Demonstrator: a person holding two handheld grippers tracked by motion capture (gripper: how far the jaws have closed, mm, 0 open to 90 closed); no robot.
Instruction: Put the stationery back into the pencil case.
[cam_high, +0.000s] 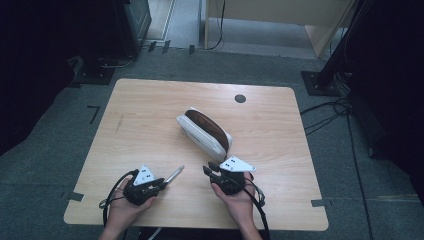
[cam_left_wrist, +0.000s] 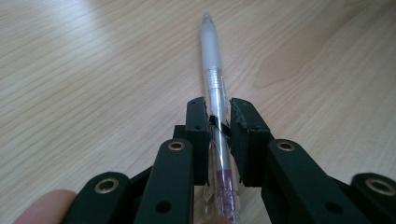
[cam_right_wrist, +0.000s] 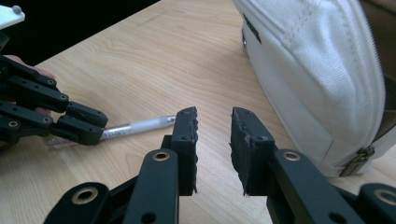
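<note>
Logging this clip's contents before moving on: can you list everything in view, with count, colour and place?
clear plastic pen with frosted grip: one, clear and silver, clamped in the left tongs, tip pointing away
white fabric zip pouch with brown lining: one, unzipped, table centre
light wooden table: one, with a dark round hole near its far edge
grey carpet floor: around the table
left tongs: black, shut on the pen
right tongs: black, jaws apart, nothing between them, beside the pouch

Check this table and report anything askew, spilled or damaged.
Nothing stands out. The white pencil case lies unzipped and intact on the table, nothing spilled. The left gripper holds the pen squarely; the right gripper is empty.
</note>
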